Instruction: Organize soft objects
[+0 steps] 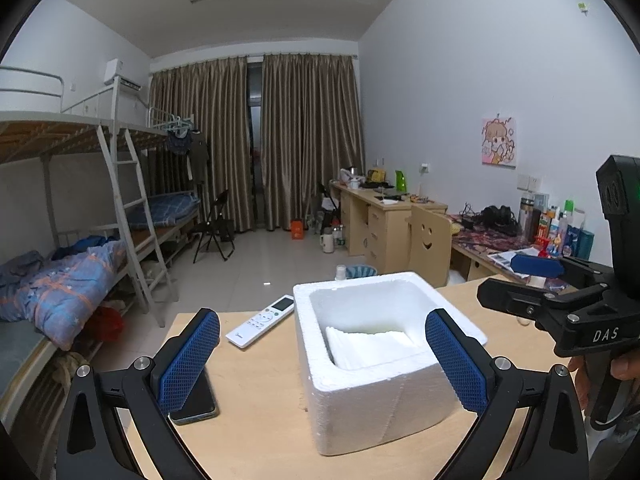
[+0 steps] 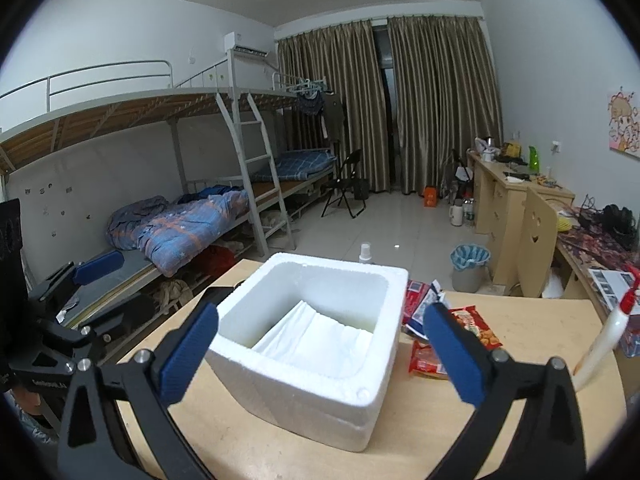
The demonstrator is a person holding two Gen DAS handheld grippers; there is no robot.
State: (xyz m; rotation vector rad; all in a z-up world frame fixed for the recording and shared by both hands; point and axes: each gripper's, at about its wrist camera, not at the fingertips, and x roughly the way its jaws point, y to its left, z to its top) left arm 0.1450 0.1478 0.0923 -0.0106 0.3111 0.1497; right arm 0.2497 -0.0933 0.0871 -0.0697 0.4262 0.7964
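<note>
— Two grippers up over table (image 1: 260,432). State?
— Left gripper (image 1: 322,364): jaws spread wide, nothing between pads, hovering near side of foam box (image 1: 384,396). Right gripper (image 2: 320,356): also spread wide, empty, box seen between its blue pads (image 2: 186,360).
— Soft stuff?
— White folded cloth (image 2: 320,344) lying inside box, on bottom, tilted vs far wall.
— Around box?
— Left of it: white remote (image 1: 262,321), dark phone (image 1: 196,400) partly behind left pad. Right of it: red snack packets (image 2: 452,340) just beside box, white bottle w/ red cap (image 2: 604,336) further right. Small spray bottle (image 2: 365,252) behind far rim.
</note>
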